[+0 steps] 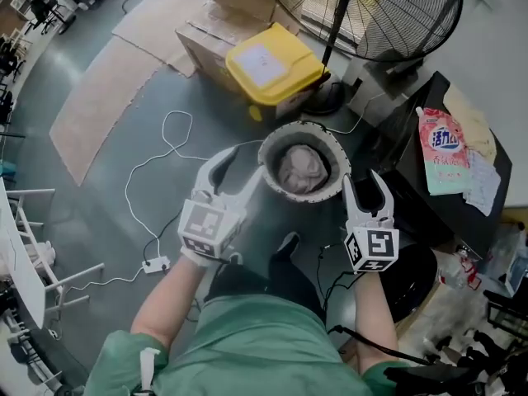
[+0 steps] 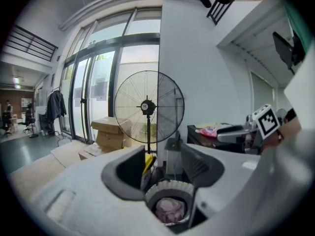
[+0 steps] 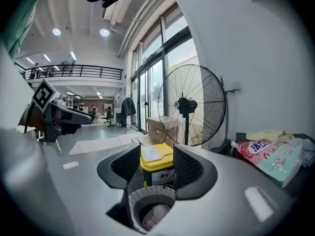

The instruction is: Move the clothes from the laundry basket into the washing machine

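Both claws are out front, near level. The left claw [image 1: 241, 170] has its jaws apart with nothing between them. The right claw [image 1: 364, 181] is likewise parted and empty, held that way, I'd say, ready to take cloth. Just beyond, on the floor between them, sits the basket [image 1: 301, 129], with the pale pink clothes [image 1: 301, 170] bunched inside and none out yet. Each claw's own view sights down its jaws into the basket, so this looks like a lined-up reach. Farther off are a yellow bin [image 1: 272, 66] and the fan [image 1: 396, 15]. The washer I can't pick out.
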A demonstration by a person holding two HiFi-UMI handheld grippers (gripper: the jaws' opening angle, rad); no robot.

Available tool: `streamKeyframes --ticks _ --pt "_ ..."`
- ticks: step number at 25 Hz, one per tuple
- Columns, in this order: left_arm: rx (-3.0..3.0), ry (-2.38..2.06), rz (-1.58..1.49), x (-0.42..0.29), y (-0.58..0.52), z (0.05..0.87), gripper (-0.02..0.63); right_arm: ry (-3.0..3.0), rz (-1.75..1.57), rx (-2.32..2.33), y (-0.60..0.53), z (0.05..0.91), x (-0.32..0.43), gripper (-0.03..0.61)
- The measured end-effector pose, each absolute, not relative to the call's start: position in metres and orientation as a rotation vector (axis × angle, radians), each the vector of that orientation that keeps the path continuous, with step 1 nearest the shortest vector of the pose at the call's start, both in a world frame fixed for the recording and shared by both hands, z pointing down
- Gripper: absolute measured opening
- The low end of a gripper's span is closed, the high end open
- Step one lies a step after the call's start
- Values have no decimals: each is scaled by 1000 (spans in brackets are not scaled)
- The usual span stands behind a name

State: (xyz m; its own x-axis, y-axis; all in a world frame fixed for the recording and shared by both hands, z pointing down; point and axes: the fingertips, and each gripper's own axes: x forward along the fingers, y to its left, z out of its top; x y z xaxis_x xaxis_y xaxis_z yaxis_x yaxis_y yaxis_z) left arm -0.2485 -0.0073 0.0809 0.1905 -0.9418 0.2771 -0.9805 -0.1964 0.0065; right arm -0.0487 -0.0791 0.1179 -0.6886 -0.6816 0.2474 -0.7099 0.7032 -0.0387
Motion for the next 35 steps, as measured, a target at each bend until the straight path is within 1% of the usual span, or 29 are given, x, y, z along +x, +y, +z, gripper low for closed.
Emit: streamKeyframes --ticks 6,14,21,28,32,35 --pt "2167 -1919 345 -265 -30 118 227 -2698 235 1025 -119 166 -67 190" --pt "2072 -1876 366 -312 -54 206 227 -2611 195 892 -153 267 -113 190" --pt "2021 -1866 382 -339 -68 311 227 -2507 208 785 -179 412 -130 192" --pt "2039 -1866 361 -353 -84 419 227 -2396 224 555 -186 569 -156 221" --pt "2059 -1863 333 -359 -101 478 227 -2282 219 379 -193 671 -168 259" --pt "2072 -1849 314 -363 -111 518 228 -2208 183 270 -201 732 -178 289"
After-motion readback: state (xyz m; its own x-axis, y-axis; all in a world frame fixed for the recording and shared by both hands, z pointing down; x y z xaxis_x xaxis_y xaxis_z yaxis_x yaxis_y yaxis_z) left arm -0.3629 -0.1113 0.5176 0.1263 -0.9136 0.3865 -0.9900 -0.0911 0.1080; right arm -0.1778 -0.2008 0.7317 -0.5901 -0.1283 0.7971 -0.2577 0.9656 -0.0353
